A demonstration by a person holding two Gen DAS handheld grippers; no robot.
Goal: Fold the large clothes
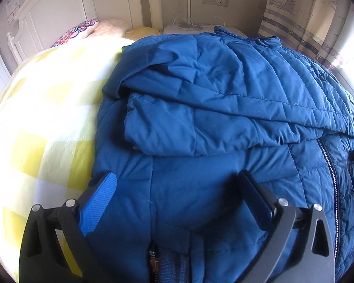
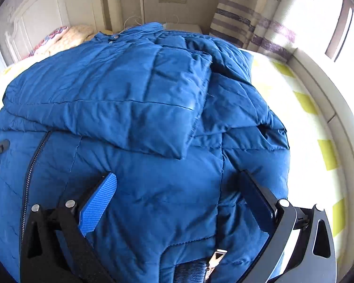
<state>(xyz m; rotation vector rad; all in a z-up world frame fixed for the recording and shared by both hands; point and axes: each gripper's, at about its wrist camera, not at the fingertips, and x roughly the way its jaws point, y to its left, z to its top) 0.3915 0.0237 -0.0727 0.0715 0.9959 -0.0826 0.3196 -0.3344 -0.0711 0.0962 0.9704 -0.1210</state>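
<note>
The blue quilted jacket point(image 1: 212, 108) lies spread on the bed point(image 1: 42, 118) ahead of both your claws, its sleeves folded in across the chest; in the right wrist view the jacket point(image 2: 134, 99) fills nearly everything ahead of the fingers, one sleeve point(image 2: 111, 108) lying flat across the body just beyond the fingertips. No container shows in either view; the yellow-checked sheet is all that carries the garment. Your left gripper point(image 1: 177, 184) is spread wide, fingers well apart, the jacket's lower panel passing between them; the blue pad point(image 1: 98, 202) lies against the fabric at the jacket's left edge, nothing pinched. Your right gripper point(image 2: 179, 184) is likewise released, wide open over the hem area, the zipper point(image 2: 30, 172) running to the left of its left finger. Beyond the jacket, pillows point(image 1: 82, 30) sit at the headboard; a curtain point(image 2: 245, 21) hangs ahead to the right.
</note>
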